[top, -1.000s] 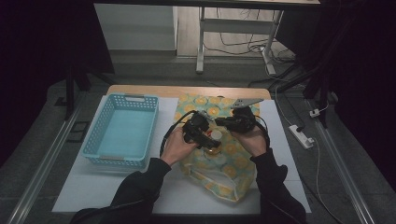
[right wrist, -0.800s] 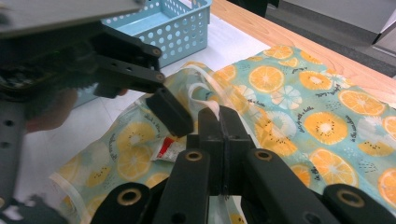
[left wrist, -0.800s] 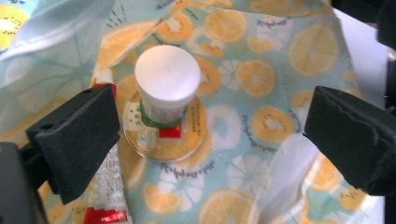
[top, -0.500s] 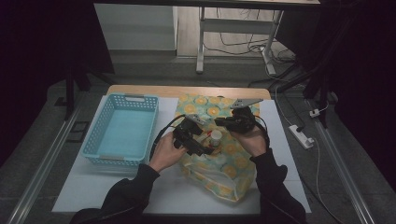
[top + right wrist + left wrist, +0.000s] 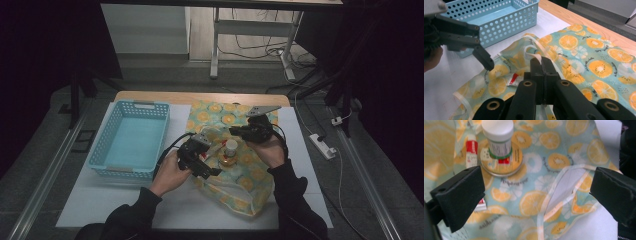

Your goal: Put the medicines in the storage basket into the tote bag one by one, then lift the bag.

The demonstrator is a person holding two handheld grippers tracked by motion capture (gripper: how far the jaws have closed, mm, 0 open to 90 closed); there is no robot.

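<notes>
White sheet over a wooden table [image 5: 150, 96], dark room around it, a desk frame and loose cables on the floor behind, a power strip [image 5: 322, 146] on the floor at the right. Blue perforated basket [image 5: 131, 140] sits on the left of the table, nothing visible inside. Clear bag with an orange-slice print [image 5: 235, 150] lies flat at centre. Inside it, seen through the plastic: a white-capped bottle [image 5: 499, 137] standing upright on a flat round tin [image 5: 504, 166], and a red-and-white tube [image 5: 471, 155] just beside the tin, touching or nearly so. Bag's white-edged opening [image 5: 564, 187] faces the left gripper. Left gripper [image 5: 210, 162] is held low over the near-left part of the bag, between basket and bottle; its jaws have just been opening and now stand wide apart, nothing gripped, only the bag surface between them. Right gripper [image 5: 541, 62] sits at the far right of the bag, jaws pressed together on a white strip of the bag's edge [image 5: 534, 56], pinching it up off the table. Both forearms come in from the near edge, dark sleeves.
</notes>
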